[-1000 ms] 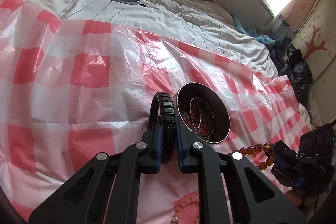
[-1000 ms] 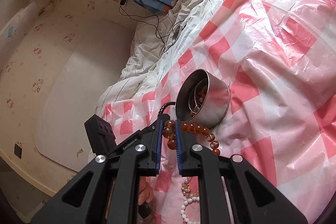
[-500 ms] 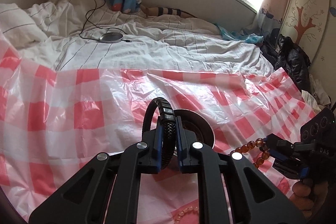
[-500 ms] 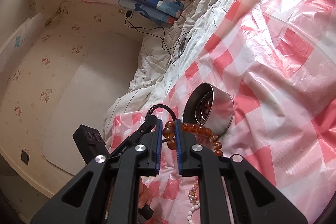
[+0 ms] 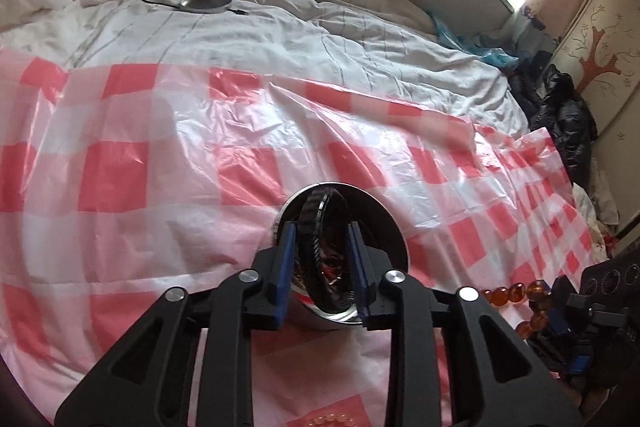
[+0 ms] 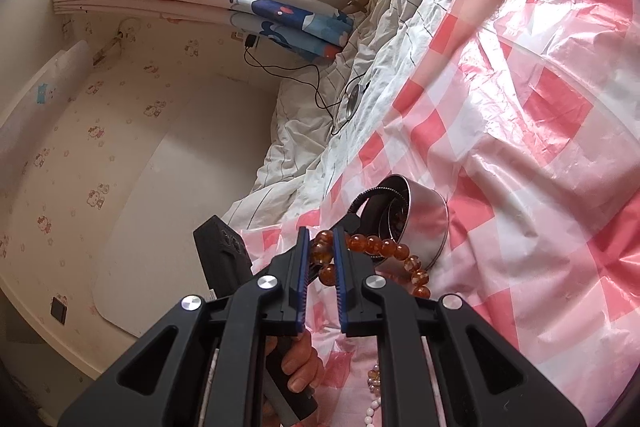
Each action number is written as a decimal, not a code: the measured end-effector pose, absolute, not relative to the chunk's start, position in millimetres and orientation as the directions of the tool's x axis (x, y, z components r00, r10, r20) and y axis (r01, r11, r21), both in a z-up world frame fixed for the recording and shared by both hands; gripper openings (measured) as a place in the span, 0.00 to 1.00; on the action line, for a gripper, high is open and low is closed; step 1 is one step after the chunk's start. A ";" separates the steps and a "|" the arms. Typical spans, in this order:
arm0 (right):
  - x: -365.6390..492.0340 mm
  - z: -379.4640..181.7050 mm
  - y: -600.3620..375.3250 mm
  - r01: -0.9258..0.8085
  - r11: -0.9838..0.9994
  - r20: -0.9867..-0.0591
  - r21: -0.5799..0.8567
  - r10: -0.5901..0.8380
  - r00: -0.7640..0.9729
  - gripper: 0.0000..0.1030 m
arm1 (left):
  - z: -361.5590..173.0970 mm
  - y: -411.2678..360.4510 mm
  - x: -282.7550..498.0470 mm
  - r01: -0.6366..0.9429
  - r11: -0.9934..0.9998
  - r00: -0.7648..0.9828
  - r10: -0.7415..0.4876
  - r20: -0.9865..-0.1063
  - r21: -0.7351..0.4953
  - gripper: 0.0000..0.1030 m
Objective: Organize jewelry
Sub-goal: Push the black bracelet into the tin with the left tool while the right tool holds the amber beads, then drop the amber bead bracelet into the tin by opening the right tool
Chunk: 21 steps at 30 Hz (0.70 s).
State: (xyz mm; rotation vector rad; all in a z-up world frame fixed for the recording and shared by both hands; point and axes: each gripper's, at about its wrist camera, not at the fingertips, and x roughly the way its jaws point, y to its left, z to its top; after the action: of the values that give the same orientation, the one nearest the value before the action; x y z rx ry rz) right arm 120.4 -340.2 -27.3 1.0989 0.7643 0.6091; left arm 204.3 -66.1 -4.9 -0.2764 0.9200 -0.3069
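The left gripper point(image 5: 320, 259) is right over the steel bowl point(image 5: 384, 223) with its jaws spread apart, and the black braided bracelet point(image 5: 316, 227) sits loose between them, standing on edge inside the bowl. The right gripper point(image 6: 320, 259) is clamped on an amber bead bracelet point(image 6: 384, 247), near and right of the bowl on the pink checked plastic sheet point(image 5: 160, 167). Some pale bead strands point(image 6: 374, 387) lie on the sheet nearer the camera.
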 end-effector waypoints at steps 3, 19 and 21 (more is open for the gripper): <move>121.0 -26.3 -337.1 -0.067 0.351 -0.244 0.934 0.763 0.599 0.12 | 7.7 -55.8 197.1 0.125 0.943 0.608 -0.319 -0.727 -0.309 0.45; 162.8 -13.6 -288.9 -0.123 0.270 -0.156 0.955 0.810 0.565 0.13 | 29.9 16.0 156.0 0.041 0.901 0.638 -0.355 -0.683 -0.431 0.67; 172.1 -15.1 -284.9 -0.101 0.346 -0.226 0.933 0.780 0.583 0.17 | 30.4 16.7 155.1 0.047 0.903 0.635 -0.357 -0.686 -0.427 0.67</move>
State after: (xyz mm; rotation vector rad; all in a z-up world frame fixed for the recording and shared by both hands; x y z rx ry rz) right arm 172.1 -284.9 -15.1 1.0711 0.7612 0.6497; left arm 155.1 16.7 30.4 -0.3919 0.8572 -0.2373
